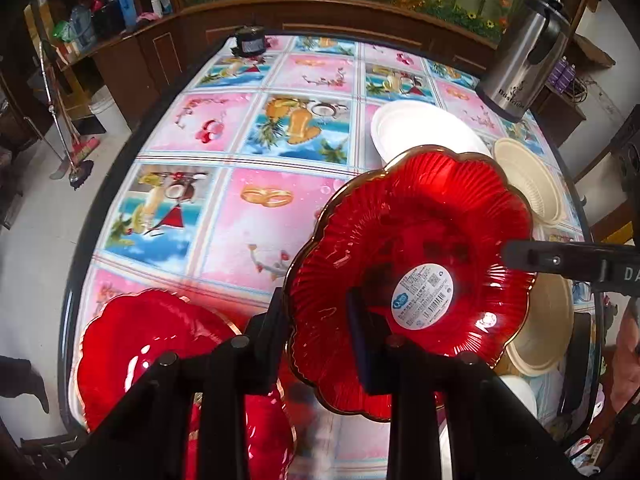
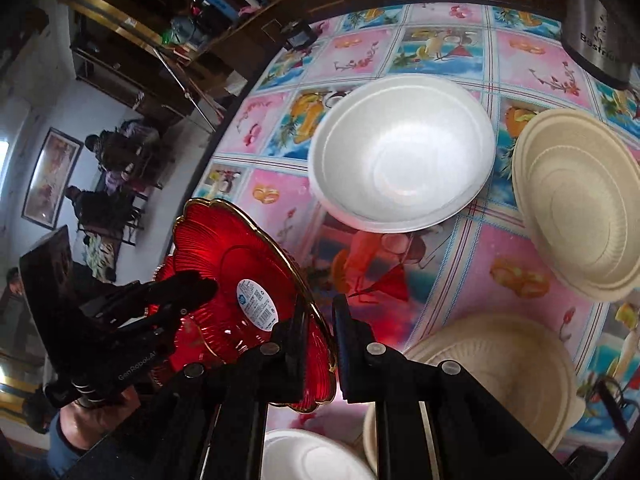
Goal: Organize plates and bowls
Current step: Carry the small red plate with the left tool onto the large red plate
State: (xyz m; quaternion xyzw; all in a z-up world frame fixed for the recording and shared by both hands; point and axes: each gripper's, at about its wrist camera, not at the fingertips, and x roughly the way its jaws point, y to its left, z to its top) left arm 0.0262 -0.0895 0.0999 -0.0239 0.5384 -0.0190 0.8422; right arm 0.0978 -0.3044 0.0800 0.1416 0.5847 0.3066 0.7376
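While both the left gripper (image 1: 320,328) and right gripper (image 2: 320,344) clamp the red plate (image 1: 408,272) rim, it hangs tilted above the table (image 1: 224,216)

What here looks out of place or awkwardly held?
The red plate is lifted off the table and steeply tilted, with the left gripper and the right gripper each clamping its rim. A barcode sticker remains on it. Nothing looks spilled or broken.

Bright daylight, glossy glare, fisheye-warped edges
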